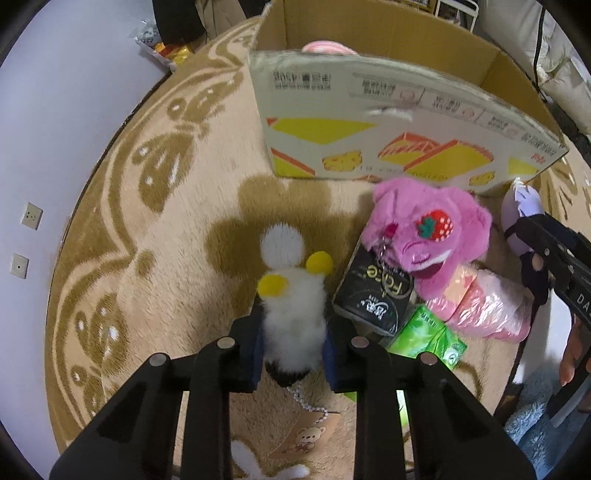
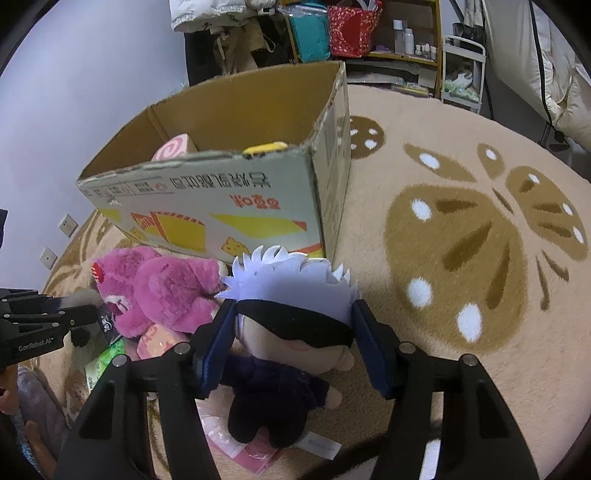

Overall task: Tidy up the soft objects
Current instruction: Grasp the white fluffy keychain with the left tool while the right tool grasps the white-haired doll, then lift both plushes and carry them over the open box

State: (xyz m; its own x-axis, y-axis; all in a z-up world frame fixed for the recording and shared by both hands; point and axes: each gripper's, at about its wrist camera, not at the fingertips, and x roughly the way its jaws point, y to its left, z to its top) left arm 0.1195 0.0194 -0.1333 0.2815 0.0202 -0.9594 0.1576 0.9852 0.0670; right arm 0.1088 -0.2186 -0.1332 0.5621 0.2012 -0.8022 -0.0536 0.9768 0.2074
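My left gripper (image 1: pixel 293 332) is shut on a small white fluffy plush (image 1: pixel 291 295) with yellow feet and a bead chain, held above the carpet. My right gripper (image 2: pixel 293 339) has its pads on both sides of the head of a white-haired, blindfolded doll (image 2: pixel 291 332) in dark clothes. A pink plush bear (image 1: pixel 424 229) with a strawberry lies in front of an open cardboard box (image 1: pixel 388 122); the bear (image 2: pixel 162 291) and the box (image 2: pixel 207 206) also show in the right wrist view. A pink swirl toy (image 2: pixel 171 147) and a yellow item (image 2: pixel 266 147) sit inside the box.
A black packet (image 1: pixel 373 295), a green tissue pack (image 1: pixel 428 338) and a pink wrapped bundle (image 1: pixel 484 306) lie by the bear on the beige butterfly carpet (image 2: pixel 461 236). Shelves and bags (image 2: pixel 351 33) stand behind the box. A wall with sockets (image 1: pixel 31 216) is at the left.
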